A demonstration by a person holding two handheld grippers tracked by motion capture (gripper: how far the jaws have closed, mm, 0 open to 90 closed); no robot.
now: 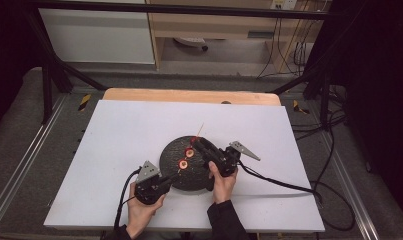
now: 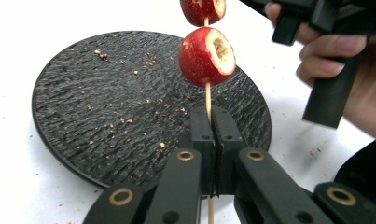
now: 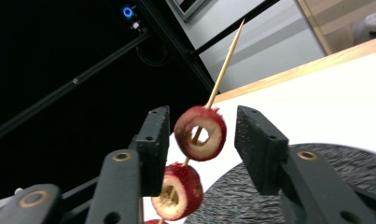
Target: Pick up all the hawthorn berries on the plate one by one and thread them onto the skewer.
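Stick point(image 2: 207, 100) is clamped tight in left gripper point(image 2: 212, 122); right gripper point(image 3: 202, 135) jaws stand apart w/ top fruit ring point(image 3: 200, 132) between, prob. untouched. Ring should be slid straight along stick, over plate point(image 2: 83, 107).

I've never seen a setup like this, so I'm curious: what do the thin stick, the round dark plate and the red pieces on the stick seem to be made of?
The stick looks like bamboo or wood: pale tan, matt, sharpened tip. The plate seems to be slate or slate-look stoneware: black, matt, with a rippled, rough face; which one I can't tell. The red pieces look like real cored fruit, perhaps hawthorn: glossy red skin, pale flesh around a hollow middle, crumbs on the plate.
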